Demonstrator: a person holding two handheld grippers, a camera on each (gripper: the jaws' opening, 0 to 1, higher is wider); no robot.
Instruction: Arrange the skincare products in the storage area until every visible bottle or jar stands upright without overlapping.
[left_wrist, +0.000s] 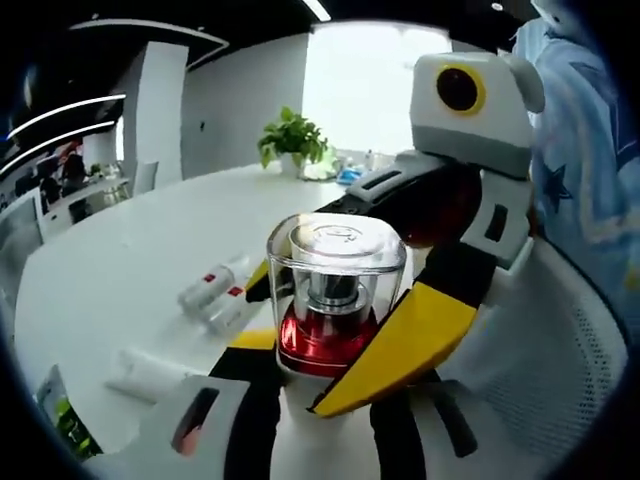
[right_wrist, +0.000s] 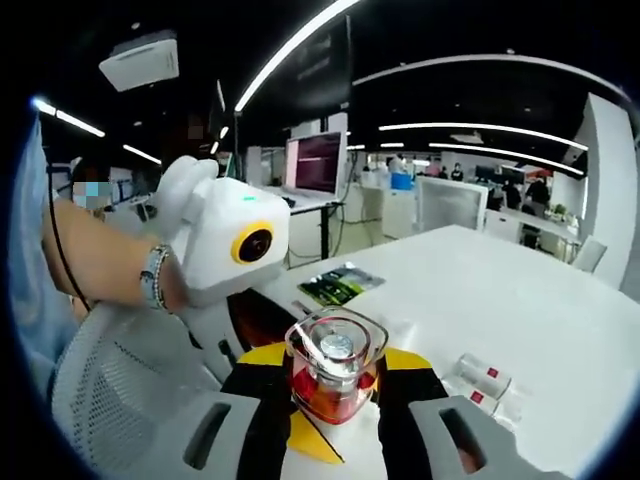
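Holding a red perfume bottle (left_wrist: 335, 300) with clear square cap above the white desk (left_wrist: 150, 260), both my left gripper (left_wrist: 320, 385) and right gripper (right_wrist: 330, 400) clamp its body; glass, slippery, fragile.

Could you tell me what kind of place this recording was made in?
Most likely an open-plan office: a large white table, a monitor on a desk behind it, long ceiling strip lights, and a potted plant.

- My left gripper (left_wrist: 318, 385), black-and-yellow jaws, is clamped shut.
- My right gripper (right_wrist: 335, 405) is closed opposite it, jaws meeting.
- My wrist (right_wrist: 155, 277) wears a beaded bracelet.
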